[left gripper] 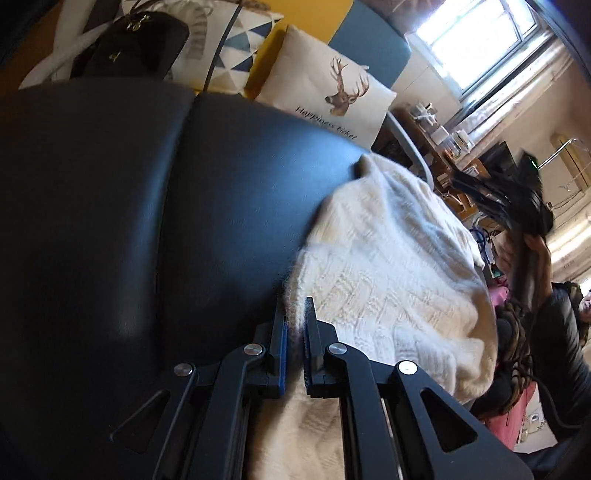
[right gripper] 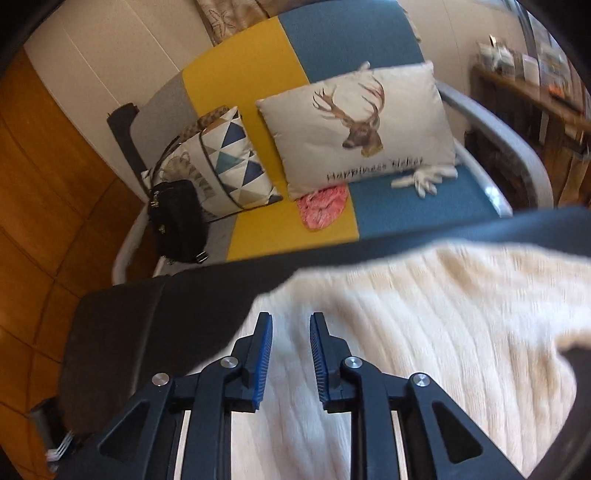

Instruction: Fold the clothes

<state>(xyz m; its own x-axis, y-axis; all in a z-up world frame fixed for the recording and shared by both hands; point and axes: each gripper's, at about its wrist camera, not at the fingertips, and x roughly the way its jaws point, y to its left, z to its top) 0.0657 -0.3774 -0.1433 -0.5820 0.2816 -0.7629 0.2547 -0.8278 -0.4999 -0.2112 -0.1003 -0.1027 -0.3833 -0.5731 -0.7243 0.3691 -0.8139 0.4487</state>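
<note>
While I look down through both cameras, I see the sweater [left gripper: 388, 266] lying on the dark desk [left gripper: 147, 221]. It is cream, thick and fuzzy, with a knitted pattern. It covers one side of the desk, and part of it hangs off the edge.

My left gripper [left gripper: 294, 325] has its fingers nearly closed, pinching a fuzzy edge of the sweater. My right gripper [right gripper: 291, 332] has its fingers a little apart. They hang over the sweater and nothing is between them, so that one is let go.

I think the sweater is soft and floppy, not stiff at all. It looks a bit heavy for cloth, so it may sag and stretch when I lift it. The fuzz should help my fingers not slip. I think the best place to grab is a firm edge or a corner, one for each gripper, not the loose middle.

Behind the desk is a sofa [right gripper: 325, 33] with a deer pillow [right gripper: 362, 125].
</note>
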